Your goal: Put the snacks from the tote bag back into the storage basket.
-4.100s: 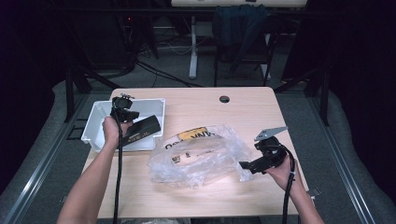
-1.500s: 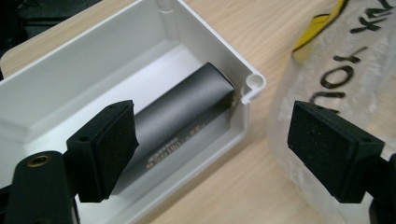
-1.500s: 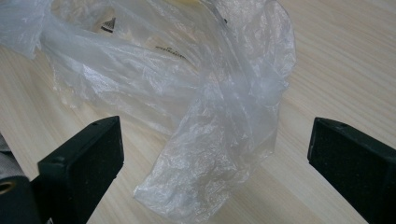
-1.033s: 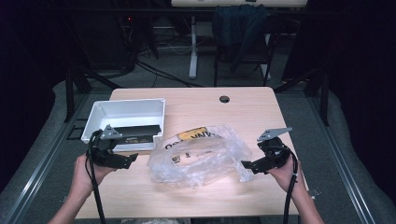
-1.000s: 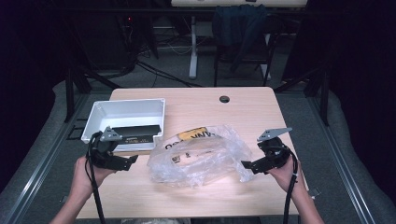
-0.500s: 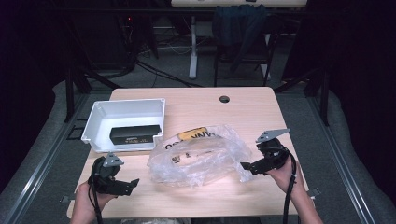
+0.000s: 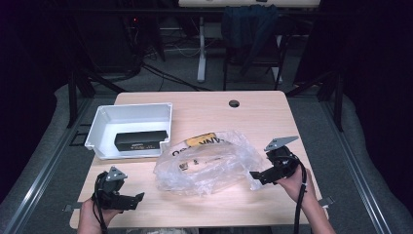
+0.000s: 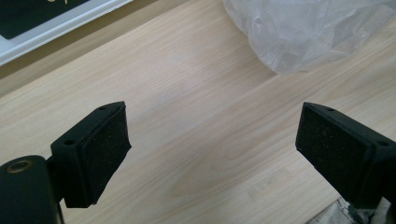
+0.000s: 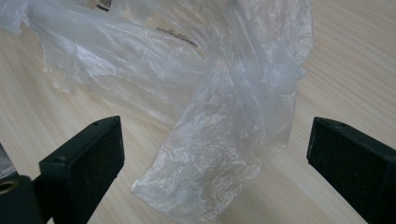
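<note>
My right tongs gape at the plastic bag edge; left tongs released, left of the bag.

The small items inside the clear plastic bag are blurred by its crinkled film and cannot be identified. The yellow label beneath the bag is partly covered, so its lettering cannot be read. The print on the black box in the white tray is too small to be read.
</note>
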